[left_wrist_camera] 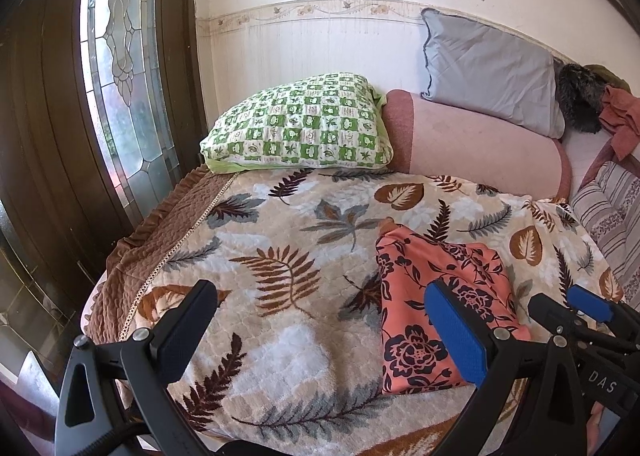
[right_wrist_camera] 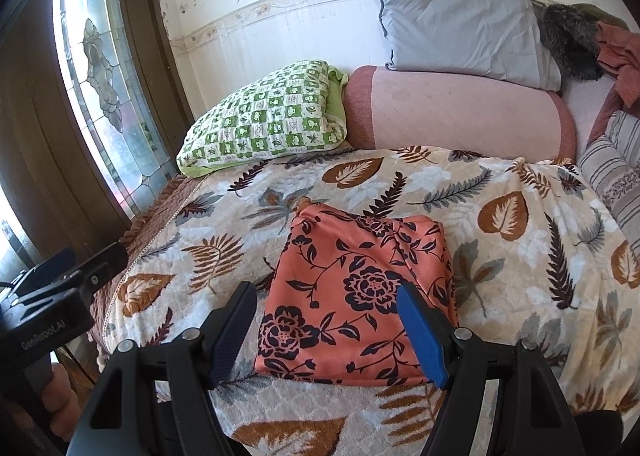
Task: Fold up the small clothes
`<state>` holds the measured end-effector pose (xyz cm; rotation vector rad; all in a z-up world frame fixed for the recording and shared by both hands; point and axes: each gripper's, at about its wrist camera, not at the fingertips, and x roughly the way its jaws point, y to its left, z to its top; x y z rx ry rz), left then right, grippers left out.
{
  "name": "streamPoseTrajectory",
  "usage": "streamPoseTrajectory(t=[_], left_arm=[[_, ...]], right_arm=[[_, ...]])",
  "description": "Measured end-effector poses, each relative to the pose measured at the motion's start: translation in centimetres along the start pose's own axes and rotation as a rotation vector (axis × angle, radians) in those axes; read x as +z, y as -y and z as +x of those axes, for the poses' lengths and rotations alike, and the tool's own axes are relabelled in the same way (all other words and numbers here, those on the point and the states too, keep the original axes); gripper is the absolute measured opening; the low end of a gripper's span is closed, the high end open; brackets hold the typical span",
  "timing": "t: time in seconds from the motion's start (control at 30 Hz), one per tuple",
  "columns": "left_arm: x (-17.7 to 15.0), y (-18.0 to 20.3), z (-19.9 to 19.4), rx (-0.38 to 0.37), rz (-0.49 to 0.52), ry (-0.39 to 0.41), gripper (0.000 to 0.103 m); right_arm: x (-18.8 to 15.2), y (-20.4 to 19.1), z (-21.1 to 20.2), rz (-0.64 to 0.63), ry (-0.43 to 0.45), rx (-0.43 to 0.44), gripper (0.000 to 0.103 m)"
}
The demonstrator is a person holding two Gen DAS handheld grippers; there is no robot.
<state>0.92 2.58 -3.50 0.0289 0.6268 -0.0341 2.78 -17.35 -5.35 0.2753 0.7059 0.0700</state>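
Clothing here comes down to 1 piece, an orange floral garment (right_wrist_camera: 356,296) lying on the leaf-print blanket (right_wrist_camera: 520,264) that covers the bed, near its front edge. Behind it, from biggest down, a pink bolster (right_wrist_camera: 460,116) runs along the wall with a grey pillow (right_wrist_camera: 460,28) leaning on top, and a green checked pillow (right_wrist_camera: 264,116) sits beside the bolster toward the glazed door (right_wrist_camera: 100,68). The garment already looks folded into a compact, roughly square packet with tidy edges and 1 diagonal crease across its top, so I would judge the folding of this piece done or nearly so; what remains is perhaps a last smoothing or setting it aside, and I see no other small clothes laid out waiting. The right claw (right_wrist_camera: 328,332) hovers just over the packet's near edge, jaws spread wide and gripping nothing. The left claw (left_wrist_camera: 320,336) hangs off to the packet's side above bare blanket, equally wide and empty.
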Motion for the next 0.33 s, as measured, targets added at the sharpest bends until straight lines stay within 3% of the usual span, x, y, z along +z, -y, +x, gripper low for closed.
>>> streamPoseTrajectory(t=[0.33], left_arm=[[0.2, 0.2, 1.9, -0.007, -0.01, -0.016, 0.103]], right_arm=[[0.3, 0.5, 2.0, 0.015, -0.018, 0.016, 0.076]])
